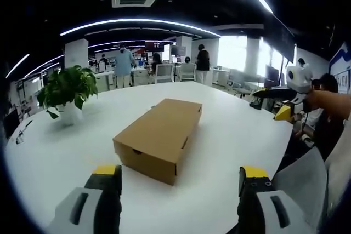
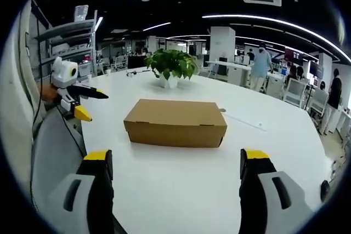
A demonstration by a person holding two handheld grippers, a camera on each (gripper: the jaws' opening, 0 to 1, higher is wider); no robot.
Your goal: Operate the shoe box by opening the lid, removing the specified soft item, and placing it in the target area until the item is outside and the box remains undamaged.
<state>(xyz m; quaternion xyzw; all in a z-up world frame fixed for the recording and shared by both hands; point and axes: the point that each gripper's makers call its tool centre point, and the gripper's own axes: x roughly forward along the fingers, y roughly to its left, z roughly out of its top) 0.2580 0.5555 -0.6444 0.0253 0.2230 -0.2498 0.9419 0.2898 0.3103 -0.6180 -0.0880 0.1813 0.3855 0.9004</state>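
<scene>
Nothing done yet, by the look of things: plain brown cardboard shoe box [image 1: 159,138] sitting shut on the big round white table [image 1: 219,119], lid still down, soft item hiding inside and still waiting to come out. Lying flat near the table's middle, well apart from the green leafy plant in a white pot [image 1: 68,91]. Looking clean, square-edged, no dents. Left gripper [image 1: 178,182] hovering in front of the box, yellow-tipped jaws spread wide, holding nothing. Right gripper [image 2: 176,165] hovering too, jaws gaping apart, touching nothing.
</scene>
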